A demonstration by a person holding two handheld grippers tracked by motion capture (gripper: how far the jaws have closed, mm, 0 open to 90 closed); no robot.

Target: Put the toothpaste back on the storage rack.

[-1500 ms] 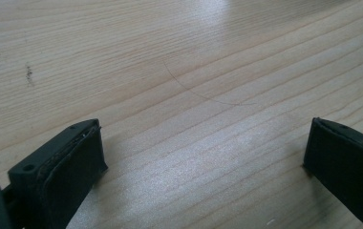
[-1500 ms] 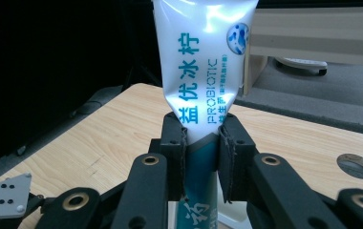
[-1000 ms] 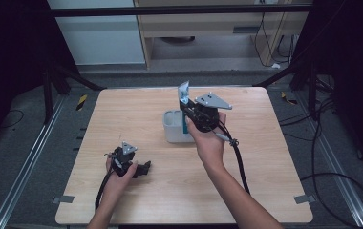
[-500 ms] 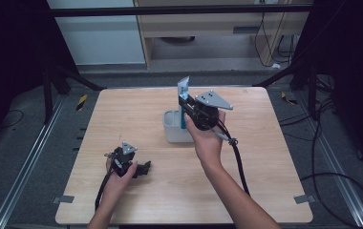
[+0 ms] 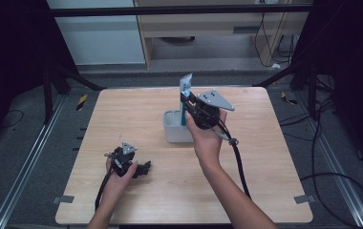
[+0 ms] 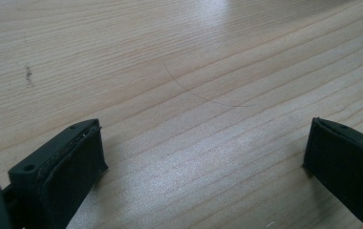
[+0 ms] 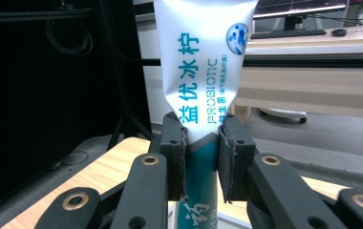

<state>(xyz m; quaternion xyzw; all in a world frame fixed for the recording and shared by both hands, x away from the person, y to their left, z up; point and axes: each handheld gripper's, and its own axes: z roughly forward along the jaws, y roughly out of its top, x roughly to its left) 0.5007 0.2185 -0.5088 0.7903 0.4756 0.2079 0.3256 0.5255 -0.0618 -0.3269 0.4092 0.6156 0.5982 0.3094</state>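
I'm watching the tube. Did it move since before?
No. The tube stays upright in the right gripper, over the same back corner of the cup.

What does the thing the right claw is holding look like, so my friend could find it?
Look to the middle of the wooden table, where a pale tub sits. Standing up out of it is a tube, pinched by the right claw. It is white on top, teal below, with blue writing including "PROBIOTIC".

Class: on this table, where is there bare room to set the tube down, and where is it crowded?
Bare wood: the table's far-left stretch beside the white container, its right side, and the near edge. Crowded: the middle, where the right gripper holds the tube over the container, and around the left gripper.
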